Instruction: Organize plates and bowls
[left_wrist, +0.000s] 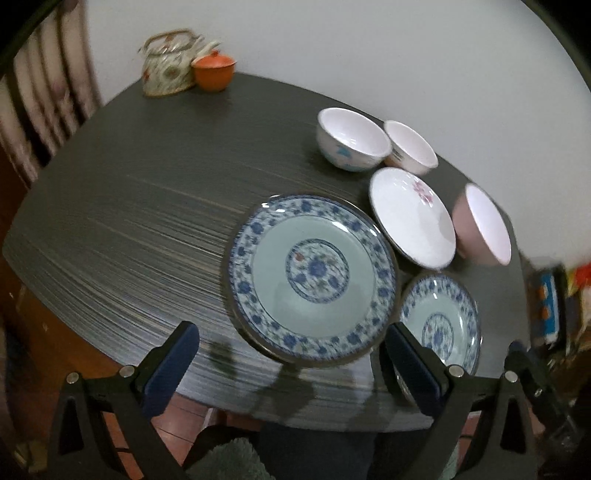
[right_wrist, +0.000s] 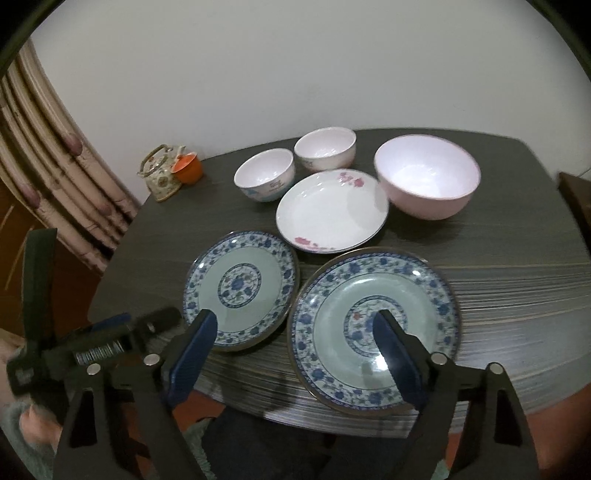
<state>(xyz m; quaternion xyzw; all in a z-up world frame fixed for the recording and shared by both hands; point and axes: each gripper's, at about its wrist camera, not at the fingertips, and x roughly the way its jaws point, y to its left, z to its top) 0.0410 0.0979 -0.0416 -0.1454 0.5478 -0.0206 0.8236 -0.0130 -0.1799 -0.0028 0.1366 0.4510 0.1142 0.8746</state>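
Plates and bowls all loose on the tabletop, nothing stacked yet

Both claws, left claw and right claw, gape empty near the two blue-patterned plates, probably lining up a first grab; bowls sit behind.

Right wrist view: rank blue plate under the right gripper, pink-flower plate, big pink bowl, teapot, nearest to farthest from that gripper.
1. Blue plate, beneath the right gripper.
2. Pink-flower plate, centre.
3. Big pink bowl, back right.
4. Teapot, far back left.
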